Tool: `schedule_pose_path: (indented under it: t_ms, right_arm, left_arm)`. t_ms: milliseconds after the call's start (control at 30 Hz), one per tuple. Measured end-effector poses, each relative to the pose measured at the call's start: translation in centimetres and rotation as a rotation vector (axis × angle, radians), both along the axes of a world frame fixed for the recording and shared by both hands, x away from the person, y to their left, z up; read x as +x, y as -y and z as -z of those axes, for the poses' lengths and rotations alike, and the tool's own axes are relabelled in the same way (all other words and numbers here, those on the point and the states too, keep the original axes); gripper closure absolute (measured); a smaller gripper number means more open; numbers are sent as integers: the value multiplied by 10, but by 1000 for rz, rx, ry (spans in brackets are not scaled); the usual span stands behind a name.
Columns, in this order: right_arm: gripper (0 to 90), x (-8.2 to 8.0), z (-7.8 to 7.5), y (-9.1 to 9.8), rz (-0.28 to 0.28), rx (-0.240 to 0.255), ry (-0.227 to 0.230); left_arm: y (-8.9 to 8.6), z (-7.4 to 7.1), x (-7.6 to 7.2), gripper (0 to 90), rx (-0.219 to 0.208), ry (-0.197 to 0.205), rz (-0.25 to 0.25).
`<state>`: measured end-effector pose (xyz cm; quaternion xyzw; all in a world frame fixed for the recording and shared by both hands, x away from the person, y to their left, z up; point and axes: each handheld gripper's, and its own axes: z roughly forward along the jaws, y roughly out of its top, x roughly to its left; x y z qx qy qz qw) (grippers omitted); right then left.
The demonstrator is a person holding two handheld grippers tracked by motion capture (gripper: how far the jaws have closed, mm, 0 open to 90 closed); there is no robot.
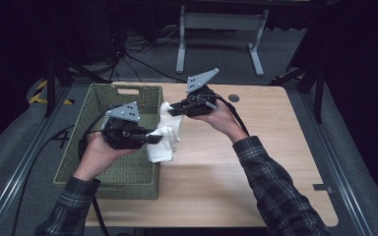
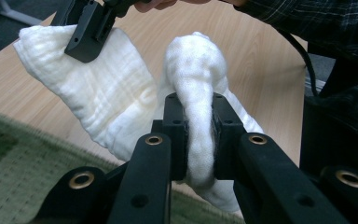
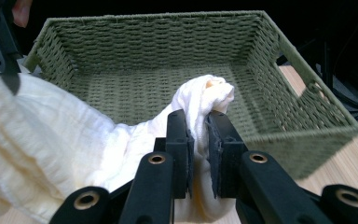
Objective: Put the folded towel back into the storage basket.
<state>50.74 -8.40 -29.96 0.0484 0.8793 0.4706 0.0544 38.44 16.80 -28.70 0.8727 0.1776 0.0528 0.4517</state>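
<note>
A white cloth hangs bunched between both grippers, above the right rim of the green woven basket. My left gripper is shut on one bunched edge of the cloth, its pads pressing the fabric from both sides. My right gripper is shut on another fold of the cloth a little farther back. In the left gripper view the right gripper's jaw tips bite into the cloth's far corner. The right gripper view looks into the basket, whose floor is bare.
The wooden table stretches to the right of the basket. A dark round grommet sits near the table's far edge. Cables and a grey metal stand lie on the floor beyond the table.
</note>
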Motion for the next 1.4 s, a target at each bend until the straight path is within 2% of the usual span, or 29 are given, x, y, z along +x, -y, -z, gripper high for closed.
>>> schedule_pose_path:
  t_ms: [233,267,300,400,767,967,1000,1033,1067,1100,1200,1300,1400]
  right_arm:
    - [804,6,7,-39,-28,2,5]
    - [804,6,7,-39,-28,2,5]
    - [805,7,9,-48,-36,-2,4]
    - [804,8,12,-60,-44,-3,3]
    - [804,10,27,-82,-55,-21,-10]
    - [805,9,33,-86,-63,-32,-15]
    - [805,10,34,-87,-63,-34,-17]
    - [805,10,34,-87,-63,-34,-17]
    - [804,10,35,-87,-63,-36,-20]
    - [805,10,36,-88,-64,-36,-22]
    - [804,12,40,-90,-64,-38,-27]
    - [804,15,44,-92,-65,-47,-28]
    - [804,17,45,-94,-63,-52,-21]
  left_arm:
    - [-28,3,-7,799,6,2,-46]
    - [-28,3,-7,799,6,2,-46]
    - [-36,5,-8,799,7,0,-58]
    - [-45,8,-11,798,15,-2,-71]
    - [-62,24,-14,796,37,-19,-98]
    - [-61,32,-15,786,47,-33,-80]
    - [-60,33,-15,769,51,-30,-75]
    - [-60,33,-15,714,51,-30,-75]
    - [-59,34,-16,714,51,-25,-79]
    - [-59,34,-15,631,49,-26,-83]
    - [-58,33,-14,501,40,-21,-96]
    - [-56,33,-13,426,31,-12,-105]
    - [-54,34,-13,406,28,-13,-108]
